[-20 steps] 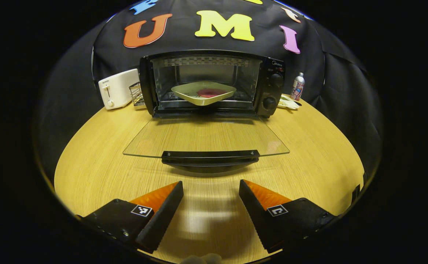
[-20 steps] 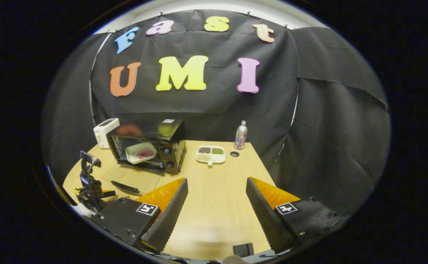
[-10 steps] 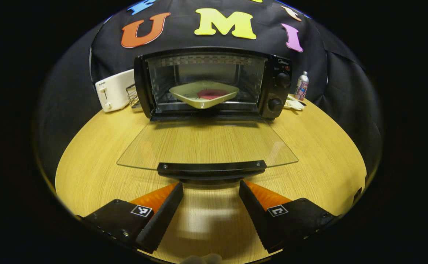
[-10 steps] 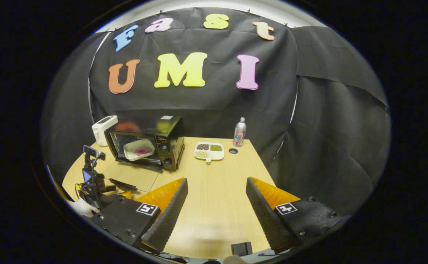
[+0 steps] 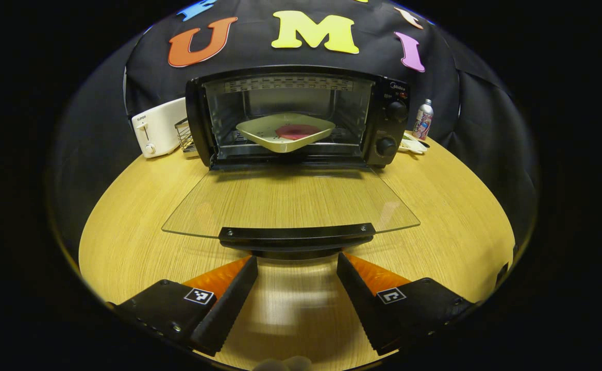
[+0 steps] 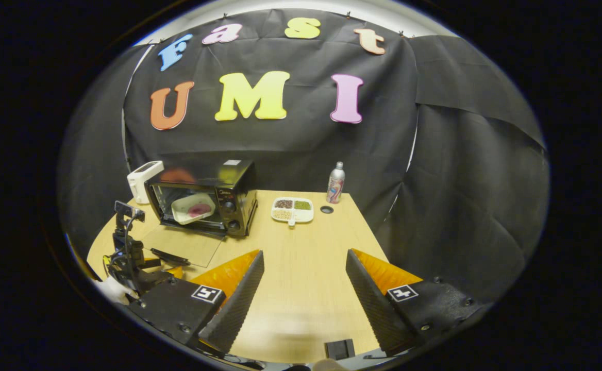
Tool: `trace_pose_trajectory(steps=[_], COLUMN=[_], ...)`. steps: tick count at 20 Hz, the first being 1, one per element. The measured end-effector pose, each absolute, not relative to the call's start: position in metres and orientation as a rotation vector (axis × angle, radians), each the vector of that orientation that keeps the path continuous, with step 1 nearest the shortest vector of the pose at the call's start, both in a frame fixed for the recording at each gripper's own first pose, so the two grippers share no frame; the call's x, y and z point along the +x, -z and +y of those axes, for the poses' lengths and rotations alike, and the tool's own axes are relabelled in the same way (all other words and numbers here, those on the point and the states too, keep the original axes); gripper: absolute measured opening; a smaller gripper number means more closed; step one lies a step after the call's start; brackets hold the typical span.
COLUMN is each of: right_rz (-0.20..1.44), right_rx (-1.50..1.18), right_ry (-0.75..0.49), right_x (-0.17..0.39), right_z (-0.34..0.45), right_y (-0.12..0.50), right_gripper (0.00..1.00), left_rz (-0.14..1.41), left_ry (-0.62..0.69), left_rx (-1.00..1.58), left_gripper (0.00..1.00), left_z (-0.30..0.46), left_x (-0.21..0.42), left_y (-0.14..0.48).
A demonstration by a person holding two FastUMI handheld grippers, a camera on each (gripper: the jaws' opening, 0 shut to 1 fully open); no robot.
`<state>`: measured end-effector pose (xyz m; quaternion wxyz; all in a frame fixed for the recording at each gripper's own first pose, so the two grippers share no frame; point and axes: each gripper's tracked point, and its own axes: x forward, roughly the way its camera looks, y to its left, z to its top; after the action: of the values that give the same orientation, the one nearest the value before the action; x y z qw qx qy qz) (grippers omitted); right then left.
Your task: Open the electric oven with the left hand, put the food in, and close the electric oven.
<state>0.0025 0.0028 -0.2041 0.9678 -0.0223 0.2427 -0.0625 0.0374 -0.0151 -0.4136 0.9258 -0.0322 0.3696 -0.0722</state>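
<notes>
The black electric oven [image 5: 383,123] stands at the back of the wooden table with its glass door [image 5: 290,201] folded down flat. A pale square plate [image 5: 285,134] with red food [image 5: 296,131] rests on the rack inside. My left gripper [image 5: 297,263] is open just in front of the door's black handle [image 5: 296,234], its tips under the handle's edge. In the right gripper view the oven [image 6: 229,196] sits far left, and my right gripper [image 6: 305,257] is open and empty above the table. The left gripper [image 6: 131,257] appears at the lower left.
A white toaster [image 5: 159,126] and a wire rack [image 5: 187,135] stand left of the oven. Right of it are a small bottle [image 5: 423,119] and a divided snack tray [image 6: 293,210]. A round hole [image 6: 326,209] lies in the tabletop near the bottle.
My left gripper has moved forward to the door handle, so the oven looks larger. The right gripper has drawn back and tilted slightly; the oven sits a little higher in its view.
</notes>
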Motion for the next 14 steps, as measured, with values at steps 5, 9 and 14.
trace_pose_trajectory(steps=[5, 9, 14], right_rz=[0.494, 0.492, 0.494], right_rx=[-0.032, -0.015, 0.006], right_ry=[0.127, 0.135, 0.15], right_x=[0.002, 0.001, -0.003], right_z=[0.004, 0.002, -0.002], right_y=[0.204, 0.204, 0.206], right_gripper=[0.96, 0.97, 1.0], left_rz=[0.741, 0.709, 0.664], left_ry=[0.152, 0.153, 0.161], left_rx=[-0.071, -0.069, -0.055], left_gripper=[0.98, 0.98, 0.98], left_z=[-0.013, -0.011, -0.008], left_x=[0.04, 0.044, 0.054], left_y=[0.402, 0.386, 0.361])
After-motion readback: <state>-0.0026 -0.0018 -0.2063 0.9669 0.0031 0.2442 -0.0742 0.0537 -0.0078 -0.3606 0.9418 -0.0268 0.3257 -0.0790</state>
